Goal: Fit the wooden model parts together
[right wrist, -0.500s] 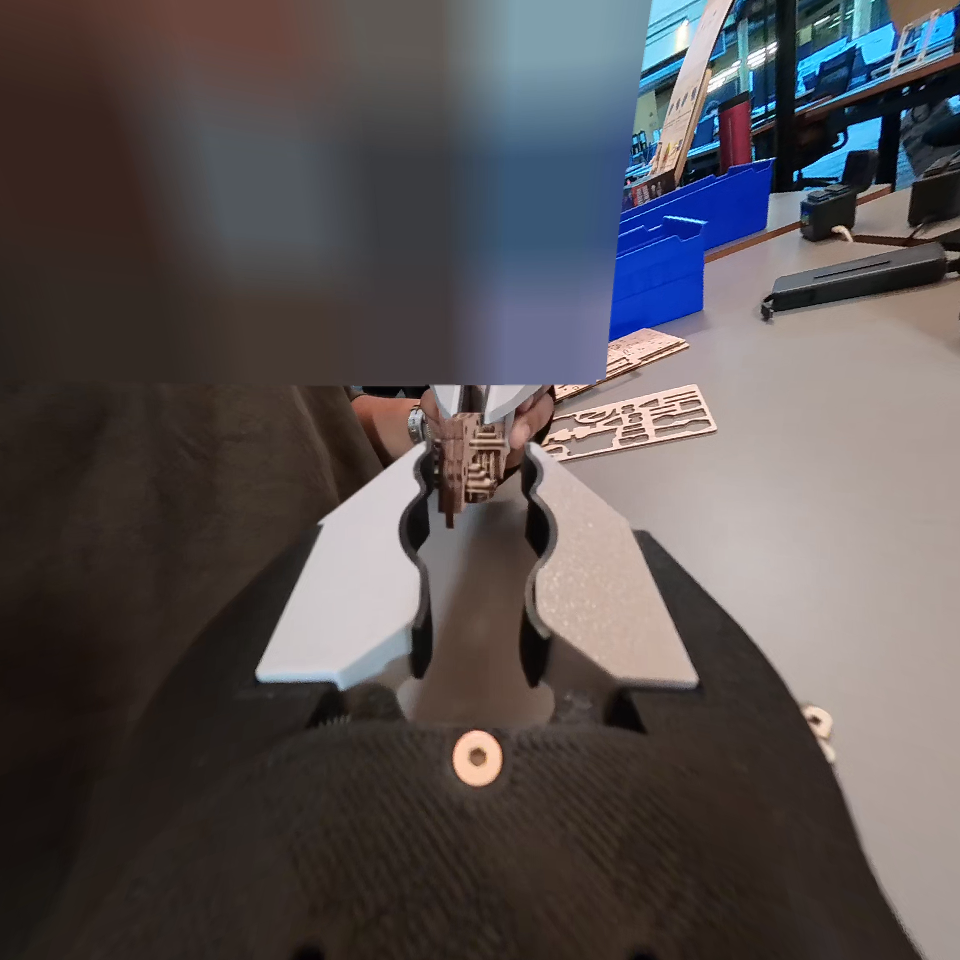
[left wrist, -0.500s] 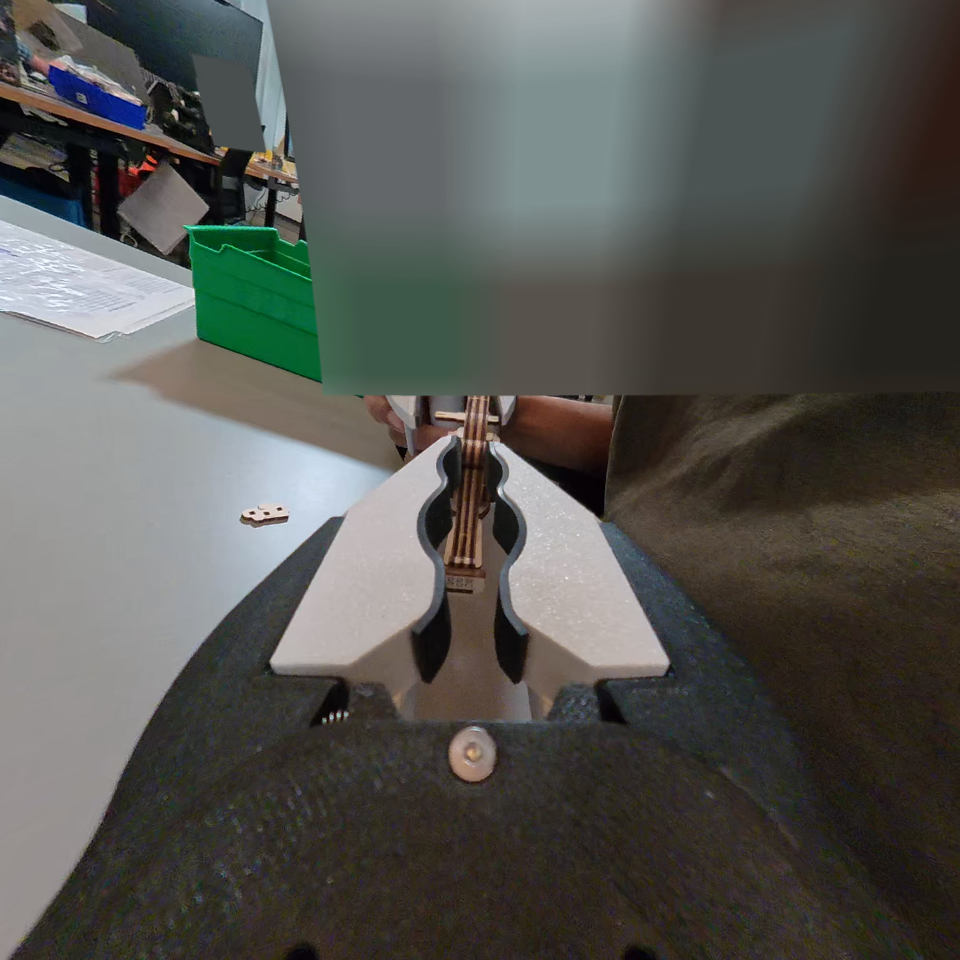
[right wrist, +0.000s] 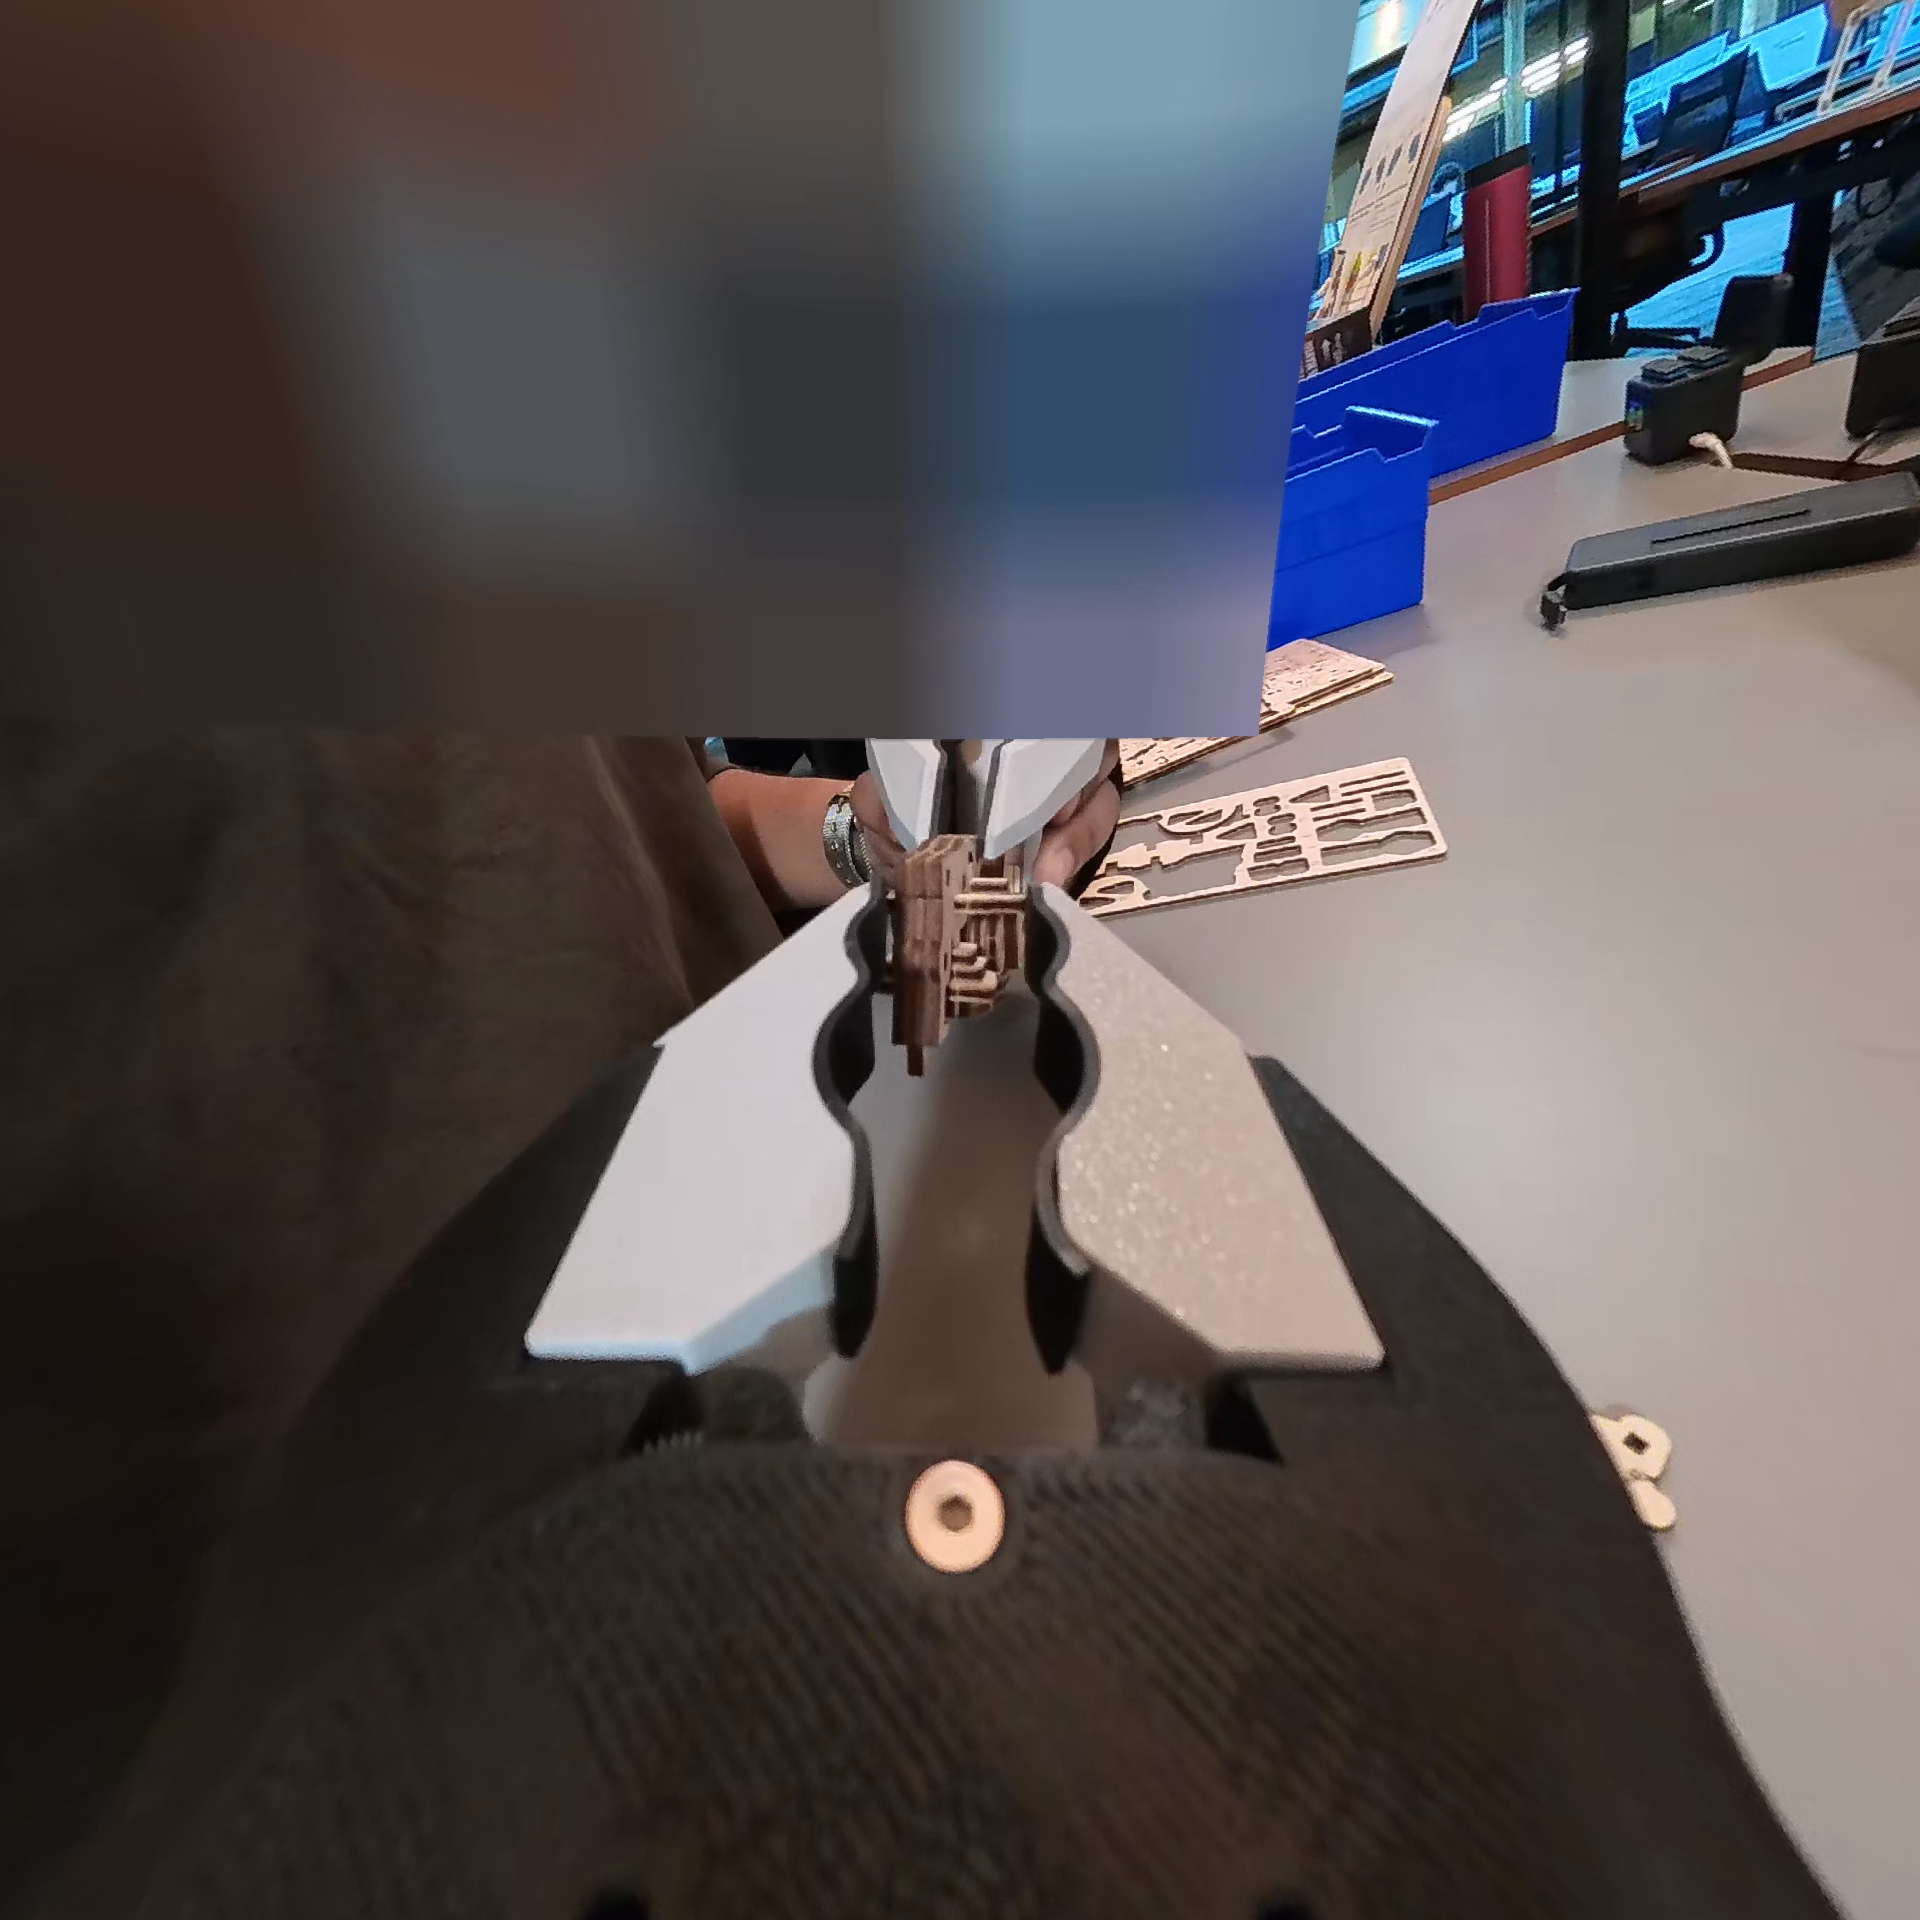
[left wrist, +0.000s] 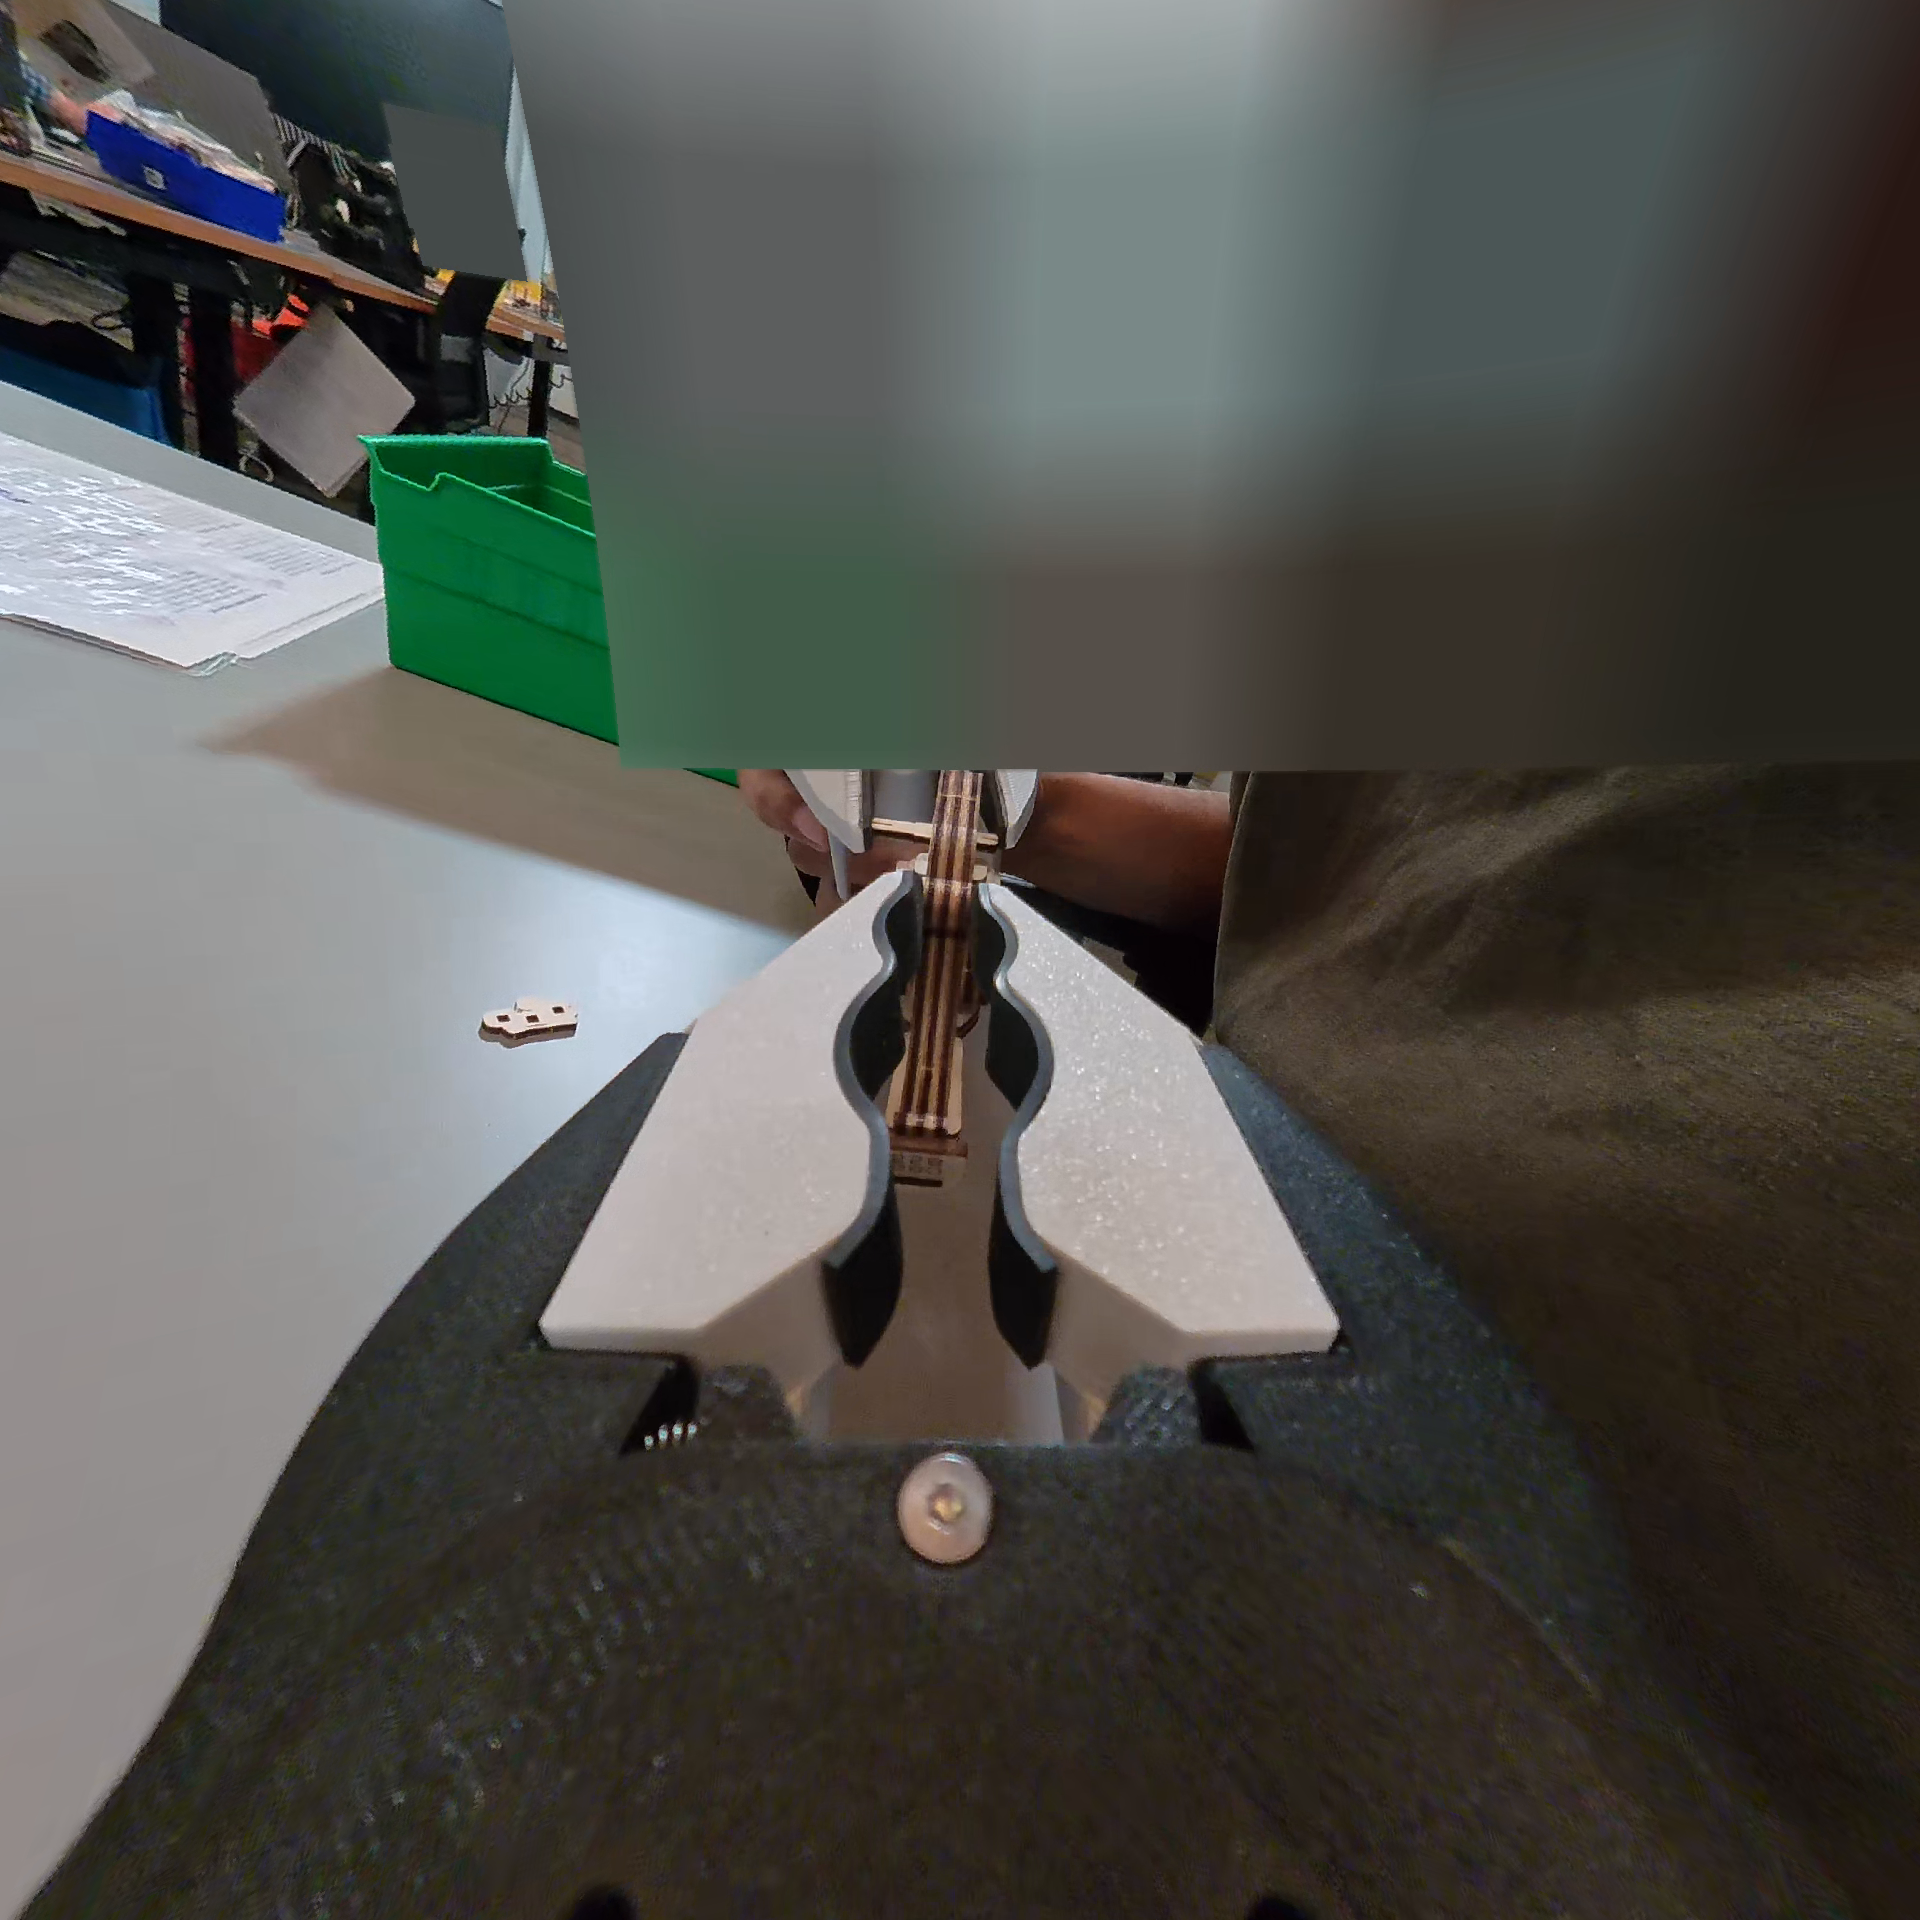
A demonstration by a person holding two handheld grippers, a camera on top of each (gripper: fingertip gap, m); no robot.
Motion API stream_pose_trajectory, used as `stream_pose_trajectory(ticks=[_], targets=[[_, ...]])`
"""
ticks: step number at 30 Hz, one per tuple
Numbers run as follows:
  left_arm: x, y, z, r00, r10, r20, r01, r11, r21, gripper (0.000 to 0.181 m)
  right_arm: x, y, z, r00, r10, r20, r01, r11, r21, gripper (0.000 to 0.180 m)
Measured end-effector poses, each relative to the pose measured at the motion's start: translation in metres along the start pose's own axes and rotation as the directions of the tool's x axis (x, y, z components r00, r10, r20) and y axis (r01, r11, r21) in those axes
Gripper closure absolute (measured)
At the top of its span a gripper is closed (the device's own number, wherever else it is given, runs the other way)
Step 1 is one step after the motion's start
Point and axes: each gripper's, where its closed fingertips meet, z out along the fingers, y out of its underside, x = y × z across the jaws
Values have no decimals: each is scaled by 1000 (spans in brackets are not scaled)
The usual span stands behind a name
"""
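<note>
A small layered wooden model point(left wrist: 932, 1023) is held up above the grey table between both grippers, which face each other. My left gripper point(left wrist: 948, 896) is shut on its striped plywood edge, and the piece runs back between the fingers. My right gripper point(right wrist: 954, 914) is shut on the model's other end point(right wrist: 951, 951), which has slotted, stepped parts and sits at the fingertips. Each gripper's white fingers also show beyond the model in the other view: the right gripper in the left wrist view point(left wrist: 920, 816) and the left gripper in the right wrist view point(right wrist: 971, 800). A person's hands hold the grippers.
A loose wooden piece point(left wrist: 528, 1020) lies left on the table. A green bin point(left wrist: 488, 561) and papers point(left wrist: 156, 561) stand farther left. A cut-out wooden sheet point(right wrist: 1268, 831), stacked sheets point(right wrist: 1320, 675), blue bins point(right wrist: 1382, 468), a black case point(right wrist: 1745, 540) and small wooden pieces point(right wrist: 1636, 1455) lie on the right. The person's olive shirt point(left wrist: 1558, 1143) is close by. The grippers are tip to tip, or close to it.
</note>
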Motion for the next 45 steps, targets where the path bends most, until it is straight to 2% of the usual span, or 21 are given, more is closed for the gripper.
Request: stream_pose_trajectory(ticks=[19,23,31,38,45], targets=[[-3,0,0,1000,-8,12,8,1000,-2,176,2,1,0,1000,-5,-15,5,1000,3,154],[-3,3,1,1000,3,23,-3,1000,-17,176,-2,2,-1,1000,17,24,-17,1000,0,146],[-4,5,1,1000,-2,26,3,1000,-27,176,-3,2,-2,998,47,48,-47,999,-4,142],[-1,7,4,1000,-1,12,1,999,-37,176,-1,1,-5,993,96,65,-96,995,-5,156],[-1,6,4,1000,-9,11,9,1000,-29,175,-1,-1,-5,997,60,46,-60,998,-9,156]])
